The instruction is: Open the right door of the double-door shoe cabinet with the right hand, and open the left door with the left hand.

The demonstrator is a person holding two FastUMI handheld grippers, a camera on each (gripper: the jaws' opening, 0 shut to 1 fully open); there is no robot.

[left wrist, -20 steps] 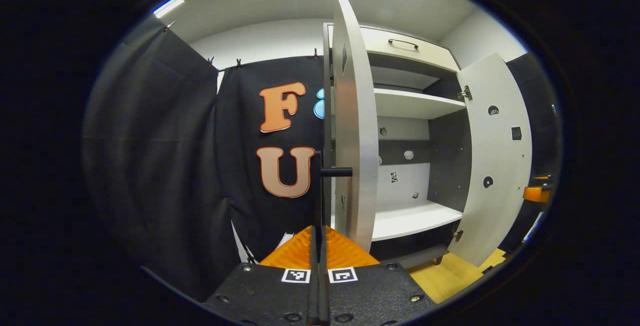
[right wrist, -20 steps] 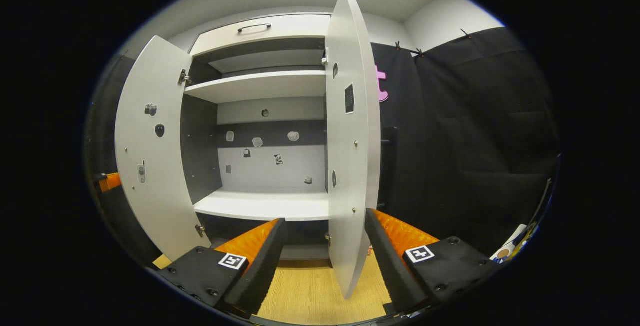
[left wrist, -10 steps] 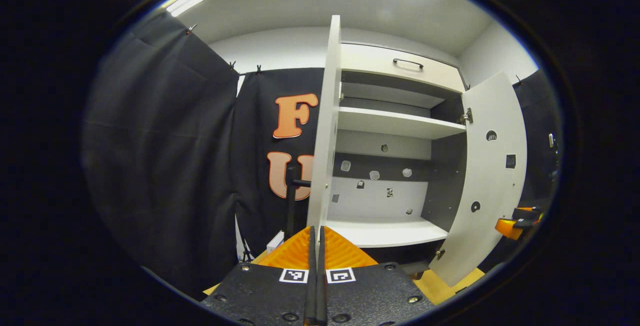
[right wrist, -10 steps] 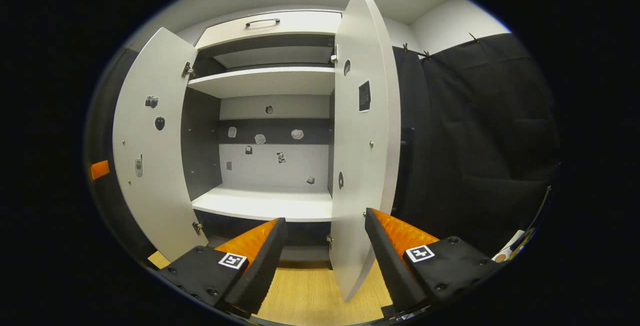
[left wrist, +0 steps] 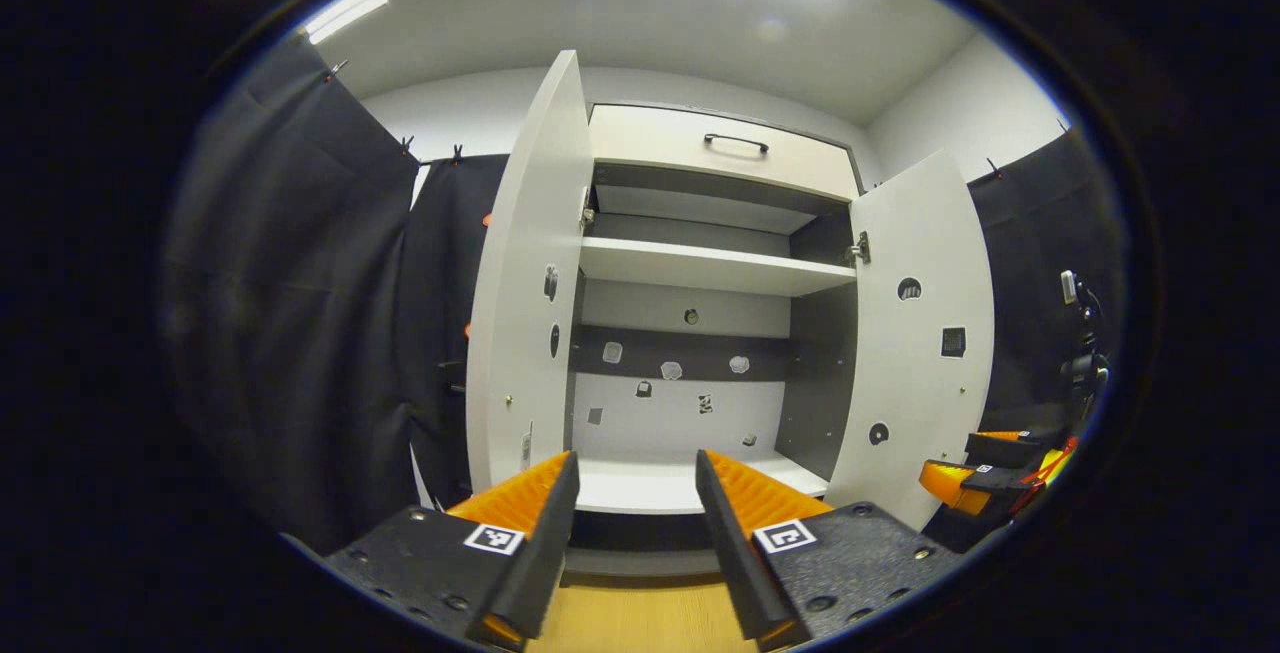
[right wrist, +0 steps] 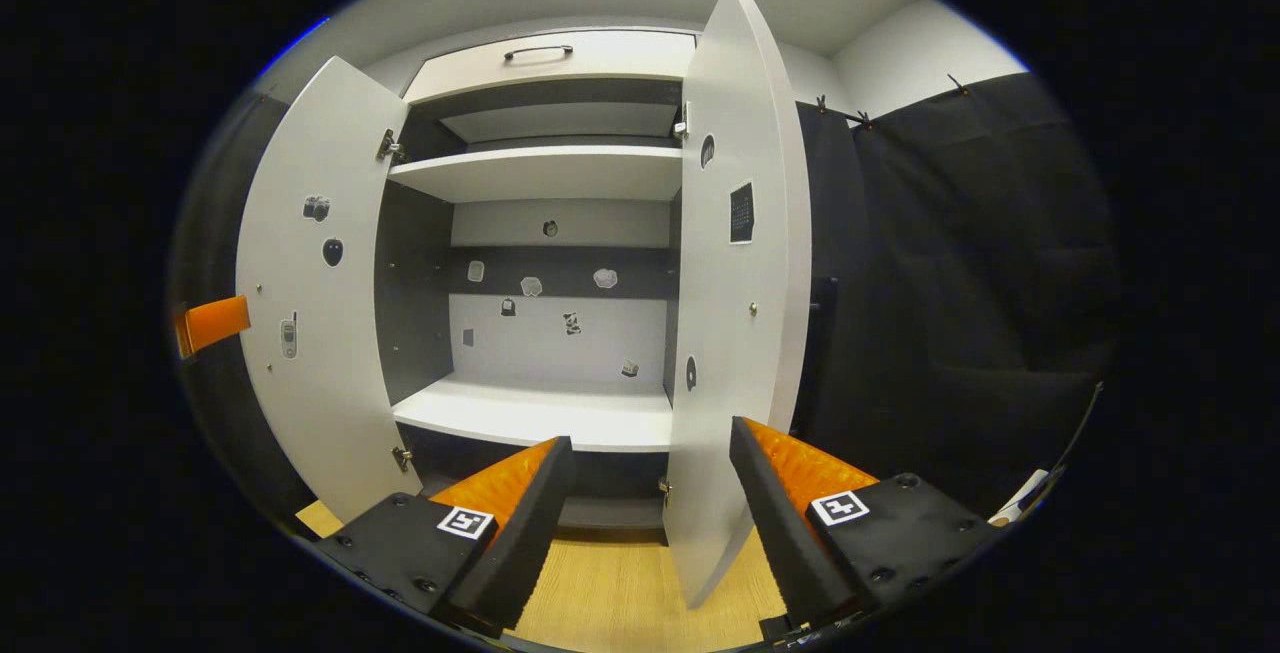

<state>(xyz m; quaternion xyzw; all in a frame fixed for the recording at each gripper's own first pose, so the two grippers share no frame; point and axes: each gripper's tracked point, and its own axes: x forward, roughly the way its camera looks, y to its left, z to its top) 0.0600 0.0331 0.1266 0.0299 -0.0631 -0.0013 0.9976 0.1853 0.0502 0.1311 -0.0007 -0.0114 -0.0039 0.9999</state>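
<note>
The shoe cabinet [left wrist: 720,148] is a tall box of smooth, matt white board with dark grey inner side walls and a dark grey band across its pale back panel. Both of its flat doors stand swung wide. In the left gripper view the left door [left wrist: 525,283] shows its inner face at the left of the opening and the right door [left wrist: 915,333] at the right; each hangs on small metal hinges. In the right gripper view the right door [right wrist: 735,283] comes edge-on towards the camera, its lower corner between the jaws.

Inside are two white shelves: an upper shelf [left wrist: 710,268] and a lower shelf [left wrist: 650,483]. Above the opening sits one drawer front [left wrist: 715,158] with a slim, dark, curved handle [left wrist: 735,141]. Small stickers dot the back panel and the inner faces of the doors.

The left gripper [left wrist: 632,523] has its jaws spread apart on nothing, the ribbed fingers pointing at the lower shelf. The right gripper [right wrist: 650,513] likewise has its jaws parted and grips nothing; the right door's edge lies between them, and I cannot tell whether it touches either finger.

The floor [right wrist: 620,603] is light wood-grain board. Black cloth [right wrist: 950,283] drapes the booth on both sides, under white walls and a white ceiling with two strip lights [left wrist: 345,8].
</note>
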